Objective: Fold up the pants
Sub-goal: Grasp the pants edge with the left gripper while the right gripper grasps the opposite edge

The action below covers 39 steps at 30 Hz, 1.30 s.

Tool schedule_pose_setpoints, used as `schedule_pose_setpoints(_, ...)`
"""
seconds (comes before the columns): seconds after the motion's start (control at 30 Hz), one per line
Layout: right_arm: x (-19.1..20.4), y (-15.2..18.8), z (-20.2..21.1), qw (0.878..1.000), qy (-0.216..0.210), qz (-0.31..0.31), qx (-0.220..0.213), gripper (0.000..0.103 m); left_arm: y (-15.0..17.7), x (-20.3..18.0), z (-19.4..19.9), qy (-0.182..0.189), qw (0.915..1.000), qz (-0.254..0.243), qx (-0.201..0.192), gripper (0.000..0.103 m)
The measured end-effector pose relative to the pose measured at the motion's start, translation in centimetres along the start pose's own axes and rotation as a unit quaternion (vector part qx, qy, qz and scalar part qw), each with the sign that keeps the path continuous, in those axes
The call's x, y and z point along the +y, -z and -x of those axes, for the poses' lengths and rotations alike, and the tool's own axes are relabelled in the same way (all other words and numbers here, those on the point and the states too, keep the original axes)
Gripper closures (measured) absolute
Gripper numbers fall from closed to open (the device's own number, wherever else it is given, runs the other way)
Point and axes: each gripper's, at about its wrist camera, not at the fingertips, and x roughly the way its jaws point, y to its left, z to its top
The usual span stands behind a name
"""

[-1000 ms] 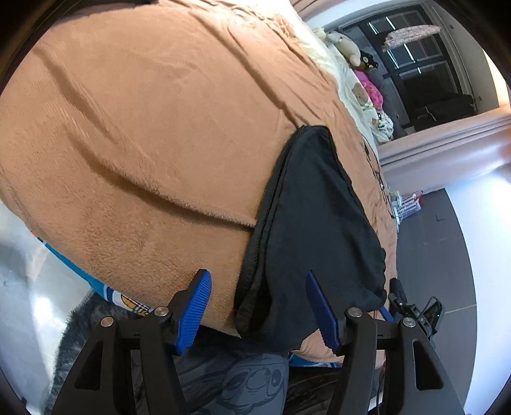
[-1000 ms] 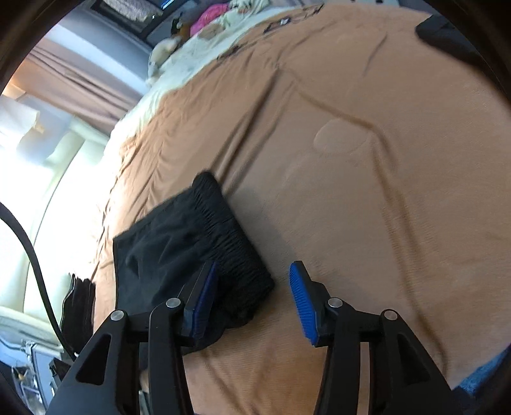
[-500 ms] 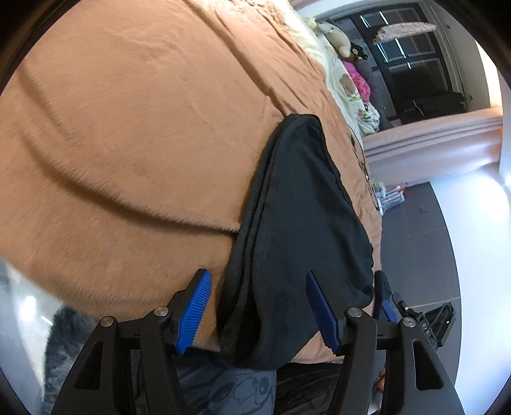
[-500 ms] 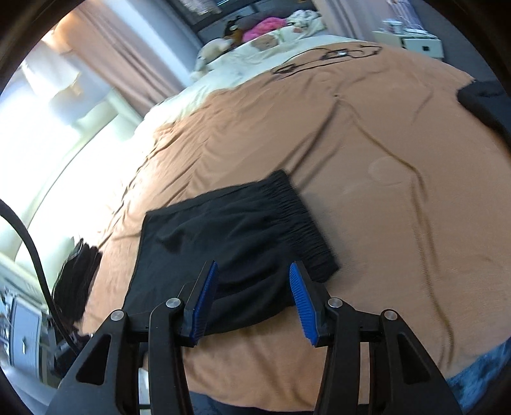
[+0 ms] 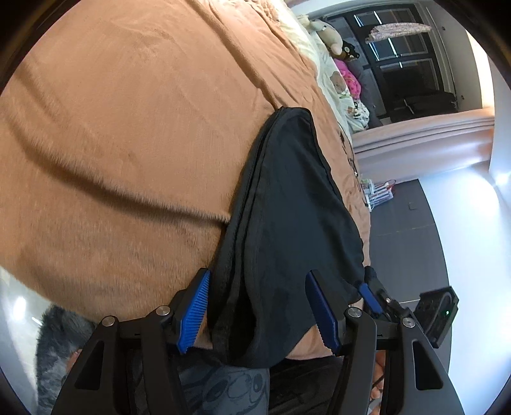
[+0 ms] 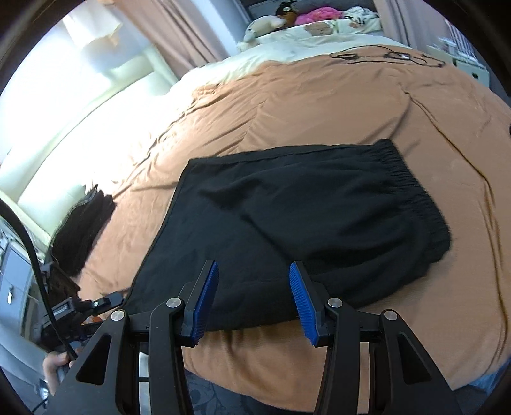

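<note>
A tan fleece blanket [image 6: 319,105] is spread over the bed and fills most of both views. A pair of black pants [image 6: 306,220], folded into a compact rectangle, is laid on it at the centre of the right wrist frame, with the gathered elastic waistband [image 6: 412,198] toward the right edge. In the left wrist view the same pants [image 5: 287,204] are seen edge-on, running from upper centre to lower centre, with one end draped over the near edge of the bed. A second dark folded garment [image 6: 83,230] is noted at the left edge of the right wrist frame. Stuffed toys [image 6: 287,16] are piled at the top centre. The left gripper [image 5: 257,306] is released, its blue pads standing apart on either side of the draped end without pressing it. The right gripper [image 6: 254,300] is likewise unclenched, grasping nothing, at the near edge of the pants.
</note>
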Motion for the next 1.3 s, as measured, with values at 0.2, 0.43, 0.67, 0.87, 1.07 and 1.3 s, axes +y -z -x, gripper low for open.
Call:
schedule_pose_setpoints(0.2,1.4,0.1,-2.3,0.999,0.022,0.024,0.027,0.077,-0.1,0.3,-0.1,0.004,1.0000,0.006,0.000,0.046)
schedule_pose_setpoints(0.43,2.6,2.5,-3.9,0.994,0.043,0.056,0.081,0.086,-0.3,1.5,-0.4,0.006,0.9997,0.024,0.008,0.091)
schedule_pose_setpoints(0.67,2.9,-0.5,-2.8,0.997,0.030,0.044,0.052,0.086,0.1,0.9,0.6,0.009,0.9996,0.027,-0.008,0.095)
schedule_pose_setpoints(0.87,2.1,-3.4,-4.9,0.997,0.043,0.033,0.054,0.086,-0.2,0.4,0.1,0.007,0.9991,0.041,-0.007,0.094)
schedule_pose_setpoints(1.07,0.5,-6.1,-7.8,0.995,0.041,0.010,0.085,0.086,-0.4,0.8,-0.4,0.004,0.9981,0.061,-0.006,0.091)
schedule_pose_setpoints(1.3,-0.1,-9.5,-8.7,0.997,0.014,-0.006,0.075,0.086,-1.3,0.5,-1.2,-0.001,0.9977,0.067,-0.006,0.090)
